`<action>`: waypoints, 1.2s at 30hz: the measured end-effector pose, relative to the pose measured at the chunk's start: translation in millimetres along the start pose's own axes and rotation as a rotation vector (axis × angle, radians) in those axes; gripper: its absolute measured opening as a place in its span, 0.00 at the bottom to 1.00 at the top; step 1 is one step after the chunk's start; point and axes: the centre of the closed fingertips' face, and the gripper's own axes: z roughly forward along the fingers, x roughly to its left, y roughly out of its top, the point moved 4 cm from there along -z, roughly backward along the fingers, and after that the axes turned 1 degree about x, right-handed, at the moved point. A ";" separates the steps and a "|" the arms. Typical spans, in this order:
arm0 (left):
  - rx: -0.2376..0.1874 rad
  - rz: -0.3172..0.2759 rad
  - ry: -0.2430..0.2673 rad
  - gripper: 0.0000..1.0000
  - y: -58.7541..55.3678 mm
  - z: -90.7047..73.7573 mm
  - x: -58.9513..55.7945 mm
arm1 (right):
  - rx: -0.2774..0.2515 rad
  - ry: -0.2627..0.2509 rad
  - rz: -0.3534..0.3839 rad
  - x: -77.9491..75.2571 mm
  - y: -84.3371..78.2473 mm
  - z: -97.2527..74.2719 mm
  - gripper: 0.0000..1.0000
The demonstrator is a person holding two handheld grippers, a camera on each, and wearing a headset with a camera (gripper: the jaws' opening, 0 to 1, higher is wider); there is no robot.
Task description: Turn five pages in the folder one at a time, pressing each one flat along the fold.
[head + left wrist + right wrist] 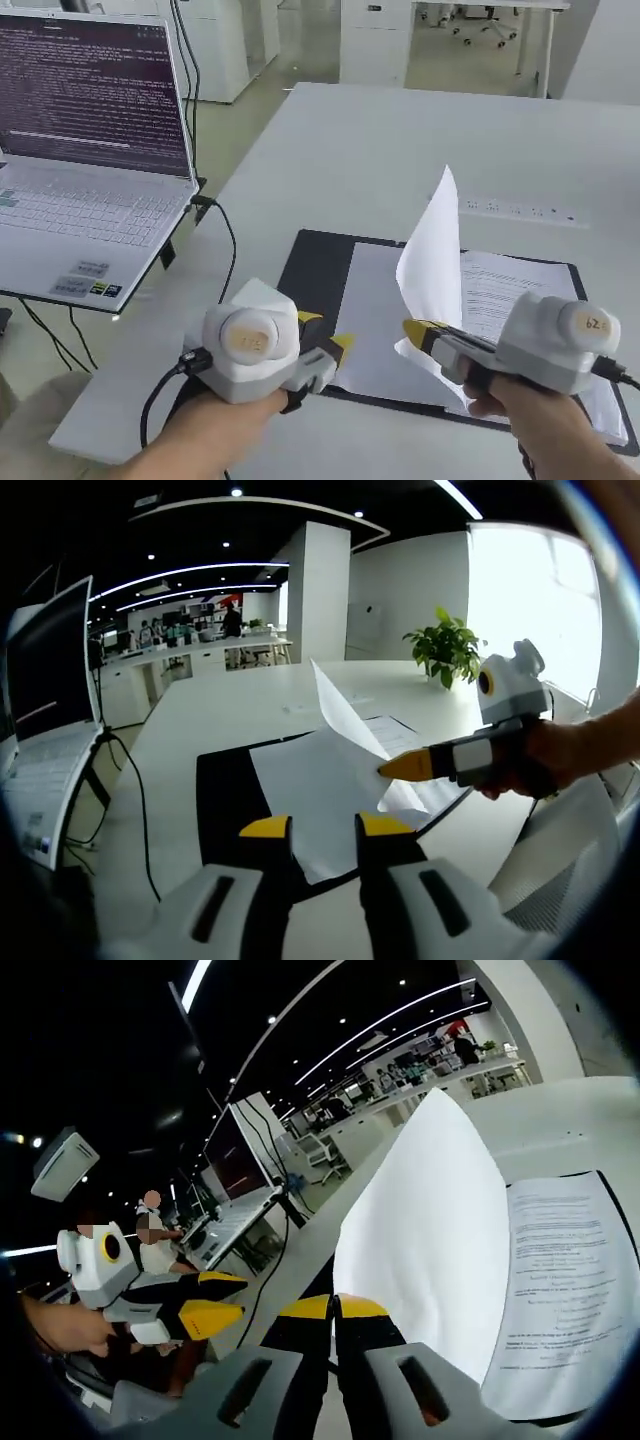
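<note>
Right gripper (415,330): we have it pinching the page (432,255), which stands above it.
Left gripper (325,826): we hold it spread; folder (315,270) just ahead.

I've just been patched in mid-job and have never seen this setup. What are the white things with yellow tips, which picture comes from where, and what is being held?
There is no robot arm here: a person holds a two-jaw gripper in each hand. The head view comes from a headset camera looking down. Each round picture comes from a camera riding on one gripper. On the white table lies an open black folder, and a laptop stands off to the left. The right gripper is shut on a blank page, lifted upright, with a printed page lying flat beside it. The left gripper is open and holds nothing.
</note>
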 end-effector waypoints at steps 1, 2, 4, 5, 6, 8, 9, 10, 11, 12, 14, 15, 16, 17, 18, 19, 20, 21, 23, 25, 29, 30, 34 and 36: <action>0.000 -0.004 0.003 0.23 -1.2 -1.7 1.2 | 0.006 0.002 -0.001 1.0 -1.7 3.1 0.00; -0.001 -0.007 0.011 0.23 -2.5 -3.6 3.6 | 0.014 0.007 0.005 2.5 -4.5 7.7 0.00; -0.001 -0.014 0.015 0.23 -4.5 -5.4 6.3 | 0.028 0.006 0.001 2.7 -8.5 15.2 0.00; 0.001 -0.016 0.019 0.23 -5.7 -6.0 7.7 | 0.033 0.006 0.002 2.7 -9.9 17.9 0.00; 0.003 -0.018 0.024 0.23 -7.1 -7.3 9.5 | 0.041 0.002 0.006 2.8 -12.0 21.6 0.00; 0.002 -0.025 0.028 0.23 -8.7 -9.4 12.1 | 0.057 0.011 0.047 4.2 -16.5 28.2 0.00; 0.004 -0.027 0.031 0.23 -9.5 -10.1 13.0 | 0.071 0.016 0.074 5.1 -19.3 30.7 0.00; 0.005 -0.026 0.032 0.23 -10.2 -10.7 13.6 | 0.073 0.020 0.070 6.1 -20.7 34.6 0.00; 0.007 -0.027 0.034 0.23 -11.4 -11.4 15.0 | 0.079 0.020 0.067 7.0 -22.3 37.2 0.00; 0.007 -0.028 0.035 0.23 -12.0 -12.0 15.8 | 0.092 0.020 0.065 7.7 -24.9 40.0 0.00; 0.010 -0.030 0.037 0.23 -13.3 -13.2 17.3 | 0.110 0.028 0.078 8.7 -30.3 46.4 0.00; 0.011 -0.032 0.044 0.23 -14.2 -15.0 19.3 | 0.124 0.022 0.076 8.6 -34.2 49.4 0.00; 0.011 -0.034 0.045 0.23 -14.8 -15.9 20.2 | 0.137 0.017 0.072 8.6 -37.6 51.3 0.00; 0.012 -0.039 0.046 0.23 -15.7 -16.5 21.1 | 0.147 0.023 0.077 8.8 -41.5 54.9 0.00; 0.015 -0.042 0.051 0.23 -17.2 -17.0 22.5 | 0.156 0.024 0.082 8.5 -44.5 57.2 0.00; 0.016 -0.042 0.052 0.23 -18.3 -17.3 23.3 | 0.172 0.021 0.082 8.0 -48.2 59.0 0.00; 0.021 -0.044 0.054 0.23 -20.3 -17.7 24.6 | 0.182 0.018 0.078 7.6 -51.3 60.6 0.00; 0.023 -0.048 0.057 0.23 -21.5 -18.2 25.5 | 0.191 0.015 0.079 7.0 -55.3 63.0 0.00; 0.023 -0.053 0.058 0.23 -23.5 -19.3 26.6 | 0.205 0.016 0.085 6.9 -61.4 66.9 0.00; 0.033 -0.054 0.063 0.23 -27.1 -20.0 28.7 | 0.211 0.017 0.086 6.8 -65.7 70.1 0.00; 0.042 -0.062 0.069 0.23 -31.8 -22.7 31.9 | 0.237 0.007 0.102 4.2 -76.2 76.7 0.00; 0.043 -0.064 0.069 0.23 -32.6 -23.2 32.3 | 0.241 0.000 0.112 2.8 -78.2 77.6 0.00; 0.054 -0.063 0.075 0.23 -36.7 -24.6 35.1 | 0.241 0.004 0.142 2.1 -82.9 80.0 0.02; 0.062 -0.060 0.076 0.23 -38.6 -24.6 35.6 | 0.248 0.006 0.149 2.3 -85.3 80.7 0.04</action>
